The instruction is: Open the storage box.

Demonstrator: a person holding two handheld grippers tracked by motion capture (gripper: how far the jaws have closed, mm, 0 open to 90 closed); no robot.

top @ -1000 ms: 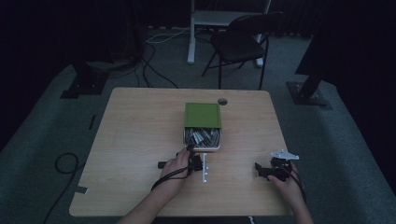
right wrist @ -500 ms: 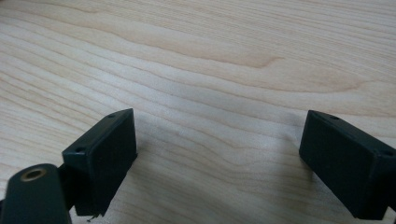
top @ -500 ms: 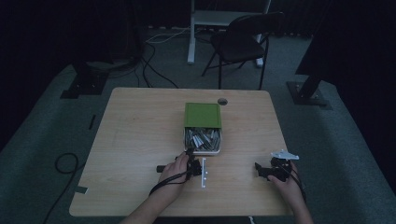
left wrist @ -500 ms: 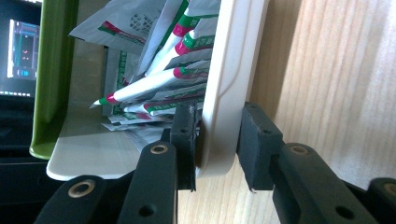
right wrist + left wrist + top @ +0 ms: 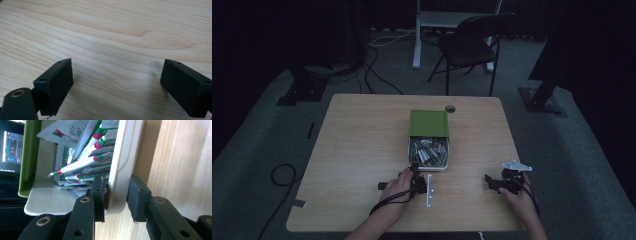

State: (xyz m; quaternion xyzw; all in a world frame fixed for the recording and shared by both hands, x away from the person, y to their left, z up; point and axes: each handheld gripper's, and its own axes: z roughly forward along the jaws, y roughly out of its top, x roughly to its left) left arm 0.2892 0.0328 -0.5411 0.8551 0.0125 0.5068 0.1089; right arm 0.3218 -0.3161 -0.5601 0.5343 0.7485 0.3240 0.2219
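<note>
A white box (image 5: pixel 447 159) with several sachets (image 5: pixel 428 150) in it stands mid-table, its green lid (image 5: pixel 428 122) tipped up behind. In the left gripper view the sachets (image 5: pixel 85 162) are white with green and pink ends. My left gripper (image 5: pixel 115 192) is shut on the box's near wall (image 5: pixel 122 157), one pad inside and one outside. In the high view the left gripper (image 5: pixel 414 170) sits at the box's front left corner, turned on its side. My right gripper (image 5: pixel 489 182) rests open at the table's right; the right gripper (image 5: pixel 116 87) has bare wood between its pads.
The wooden table (image 5: pixel 362 145) has a cable hole (image 5: pixel 450 108) behind the lid. A folding chair (image 5: pixel 472 45) and a white stand (image 5: pixel 418 35) are beyond the far edge. Cables (image 5: pixel 279 175) lie on the floor at left.
</note>
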